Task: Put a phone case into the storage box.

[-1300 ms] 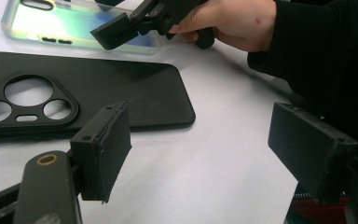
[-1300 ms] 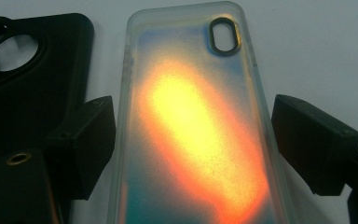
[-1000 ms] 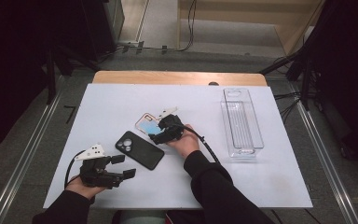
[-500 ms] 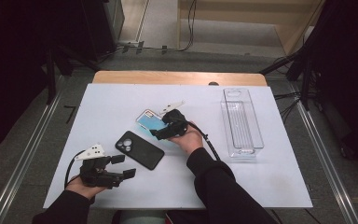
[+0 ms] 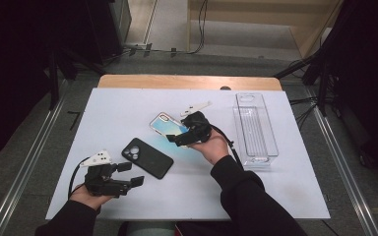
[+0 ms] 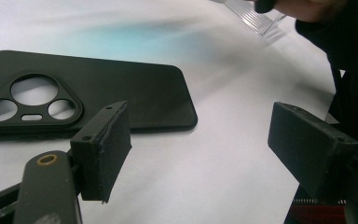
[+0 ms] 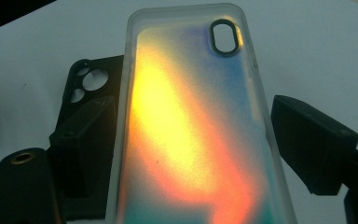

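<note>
Your right gripper (image 5: 177, 139) has its jaws clamped on the iridescent phone case (image 5: 167, 125), which you hold lifted off the tabletop (image 5: 128, 108) near its middle, tilted with the camera end away from you. In the right gripper view the case (image 7: 191, 130) runs up between the two black jaws: a translucent shell with frosted, milky edges and rounded corners, its back a smooth glossy wash of yellow and orange fading to blue and teal. One oval camera cutout with a dark rim sits near its far corner. From above, the same case reads pale teal and casts a bluish glow on the white surface beneath it.

Your left gripper (image 5: 130, 174) rests low at the near left of the tabletop, its jaws standing wide apart with nothing between them. Their pads (image 6: 107, 149) are flat, matte black rectangular blocks, a little frayed at the edges.

Just beyond them lies the black phone case (image 6: 98, 93), flat on the tabletop, matte and rubbery-looking, with a raised triangular camera island pierced by three round holes and a small slot.

At the right of the tabletop stands a clear plastic tray (image 5: 256, 128), long, narrow and rigid, with glossy walls. The tabletop itself is a smooth white sheet.
</note>
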`<state>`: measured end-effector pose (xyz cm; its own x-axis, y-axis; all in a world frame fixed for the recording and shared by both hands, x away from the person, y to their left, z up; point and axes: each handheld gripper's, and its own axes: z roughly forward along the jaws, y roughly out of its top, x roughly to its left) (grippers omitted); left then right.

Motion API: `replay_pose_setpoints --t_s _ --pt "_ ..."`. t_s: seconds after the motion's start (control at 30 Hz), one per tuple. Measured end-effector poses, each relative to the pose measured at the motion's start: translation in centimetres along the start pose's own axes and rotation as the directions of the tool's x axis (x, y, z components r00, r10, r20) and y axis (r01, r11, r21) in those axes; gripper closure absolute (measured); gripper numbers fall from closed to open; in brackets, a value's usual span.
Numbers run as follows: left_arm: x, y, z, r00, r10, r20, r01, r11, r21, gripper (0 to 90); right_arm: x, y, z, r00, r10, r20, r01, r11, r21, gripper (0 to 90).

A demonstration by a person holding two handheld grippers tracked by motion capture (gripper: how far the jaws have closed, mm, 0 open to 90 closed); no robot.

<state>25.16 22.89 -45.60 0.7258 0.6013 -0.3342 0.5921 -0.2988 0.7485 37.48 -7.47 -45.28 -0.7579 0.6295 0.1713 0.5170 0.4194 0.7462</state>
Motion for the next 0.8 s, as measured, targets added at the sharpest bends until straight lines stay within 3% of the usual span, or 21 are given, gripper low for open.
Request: replay_pose_setpoints --t_s 0.13,0.27,0.8 --pt "0.0 0.2 0.3 0.9992 -0.028 0.027 0.028 0.9995 0.015 21.5 0.2 -0.5 -1.3 0.9997 0.018 -0.016 -0.018 1.0 -0.009 15.2" --pt "-0.2 0.4 0.7 0.9983 -0.045 0.037 0.044 0.9985 0.032 21.6 0.3 -1.1 -2.7 0.9998 0.006 -0.018 -0.006 1.0 -0.01 15.2" --pt "-1.6 2.2 2.5 0.9949 -0.06 0.082 0.055 0.9971 0.052 21.5 0.2 -4.4 -7.5 0.9993 0.032 -0.018 -0.032 0.999 -0.036 15.2"
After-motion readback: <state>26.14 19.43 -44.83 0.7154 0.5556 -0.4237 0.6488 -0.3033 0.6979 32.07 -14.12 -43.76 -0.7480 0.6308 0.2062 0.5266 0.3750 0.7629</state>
